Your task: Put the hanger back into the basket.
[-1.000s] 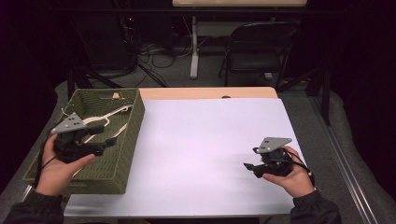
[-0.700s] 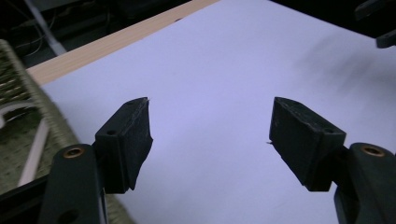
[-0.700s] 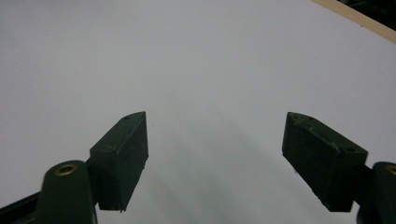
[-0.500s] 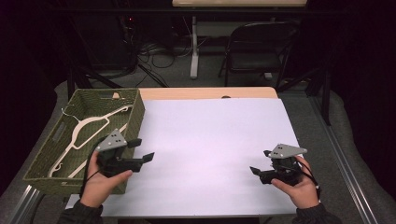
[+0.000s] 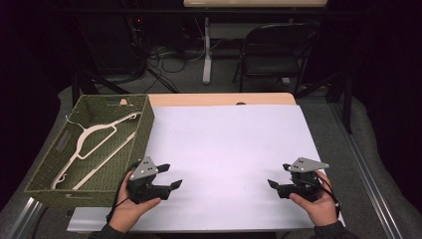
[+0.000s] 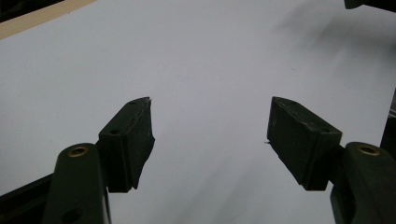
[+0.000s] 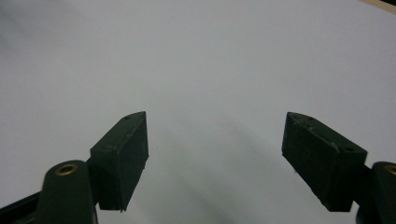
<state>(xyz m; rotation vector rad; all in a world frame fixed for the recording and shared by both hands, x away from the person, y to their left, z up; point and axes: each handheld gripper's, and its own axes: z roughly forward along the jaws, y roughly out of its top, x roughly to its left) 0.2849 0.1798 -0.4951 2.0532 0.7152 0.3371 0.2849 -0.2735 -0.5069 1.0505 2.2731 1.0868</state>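
Both grippers (image 5: 171, 175) (image 5: 278, 175) gape (apparently empty) near basket (image 5: 144, 130).

left tongs (image 5: 171, 175) out of basket (image 5: 145, 130)

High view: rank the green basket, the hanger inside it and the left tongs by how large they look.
1. Green basket, clearly largest.
2. Hanger, spanning most of the basket's length.
3. Left tongs, smallest, though they sit nearer the camera, which flatters their size.
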